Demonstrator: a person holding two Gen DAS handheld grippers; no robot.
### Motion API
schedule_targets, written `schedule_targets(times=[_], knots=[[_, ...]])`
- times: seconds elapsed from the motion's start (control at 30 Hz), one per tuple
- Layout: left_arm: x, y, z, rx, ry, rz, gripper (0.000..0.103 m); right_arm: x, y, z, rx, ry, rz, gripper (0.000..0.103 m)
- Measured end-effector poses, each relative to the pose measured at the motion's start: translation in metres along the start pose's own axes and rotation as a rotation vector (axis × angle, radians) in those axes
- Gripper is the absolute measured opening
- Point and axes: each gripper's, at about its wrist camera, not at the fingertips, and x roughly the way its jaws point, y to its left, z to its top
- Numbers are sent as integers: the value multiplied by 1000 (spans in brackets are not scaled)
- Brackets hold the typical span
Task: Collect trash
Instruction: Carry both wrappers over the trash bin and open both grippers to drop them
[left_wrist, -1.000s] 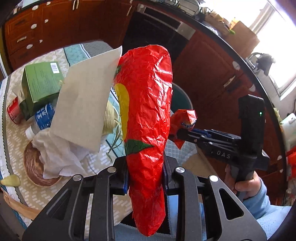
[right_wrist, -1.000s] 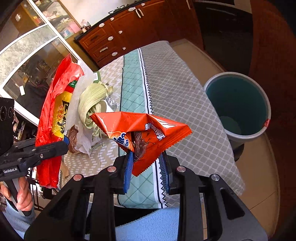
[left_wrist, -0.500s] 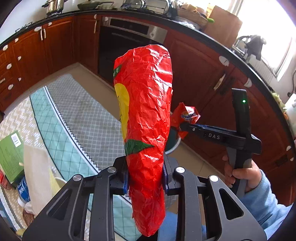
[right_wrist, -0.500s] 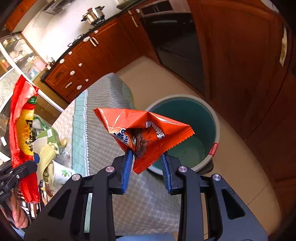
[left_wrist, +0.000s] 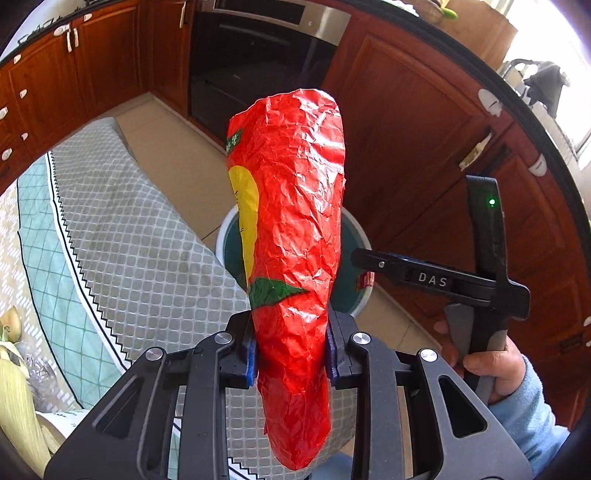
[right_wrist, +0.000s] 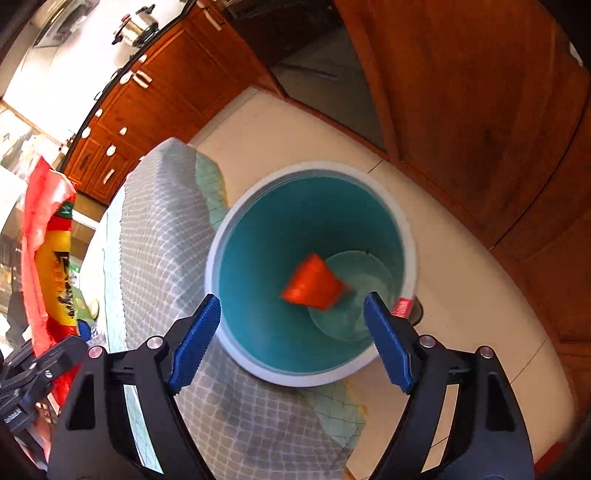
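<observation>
My left gripper (left_wrist: 290, 360) is shut on a long crumpled red snack bag (left_wrist: 291, 229) with a yellow patch, held upright. The bag also shows at the left of the right wrist view (right_wrist: 51, 258). My right gripper (right_wrist: 291, 332) is open and empty, directly above the teal bin (right_wrist: 236, 229) with a white rim. A small orange wrapper (right_wrist: 314, 284) is blurred inside the bin. In the left wrist view the bin (left_wrist: 231, 240) is mostly hidden behind the red bag, and the right gripper (left_wrist: 356, 258) reaches over it.
The table with a grey and teal patterned cloth (left_wrist: 129, 240) lies left of the bin; its corner (right_wrist: 155, 229) is beside the bin. Corn husks (left_wrist: 14, 387) lie at the table's left. Wooden cabinets (left_wrist: 424, 147) and an oven (left_wrist: 258, 55) stand behind.
My right gripper opened over the bin and let go of the orange wrapper, which now drops inside. Both grippers swung from the table toward the bin. The left still holds the red bag.
</observation>
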Motion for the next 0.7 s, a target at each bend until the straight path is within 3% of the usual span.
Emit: schedule_targets(times=[0.27,0.4,0.47,0.7], knots=[[44,-15,12,-9,82,-7,31,-20,-23,-2,40,-51,-63,85],[64,-24,19,9,118,13,60,-25,-33,-2,55,-60,-71,85],[72,-28,24,18,123,27,61,-26,-38,-3,55,-60,-77,85],[76,-19,33,-26,109,68,83,-24,-40,-4,57,-41,-79,85]])
